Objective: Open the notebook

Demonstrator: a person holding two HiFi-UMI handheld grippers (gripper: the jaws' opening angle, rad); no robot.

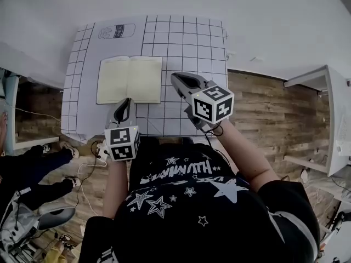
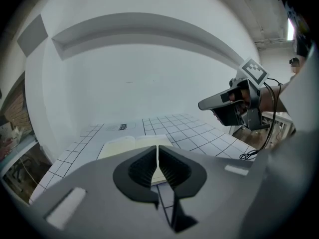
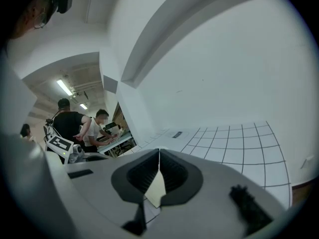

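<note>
Notebook (image 1: 129,79): one, lying open and flat, two pale blank pages up, spine running away from the person. It sits on the left half of one gridded mat (image 1: 186,43), square to the grid lines, near the mat's left edge and well back from the mat's front edge. The mat lies on one white table (image 1: 263,26), its front edge at the table's near edge. The right half of the mat is bare grid, and plain tabletop runs behind and to the right.

Grippers: two, each with one marker cube.

The left gripper (image 1: 123,109) hangs over the mat's front strip, just short of the notebook's near edge and not touching it. Its jaws are pressed together with nothing between them.

The right gripper (image 1: 178,81) is raised beside the notebook's right edge, over bare grid. Its jaws are also closed and hold nothing.

Two people stand at a desk far off in the right gripper view.
</note>
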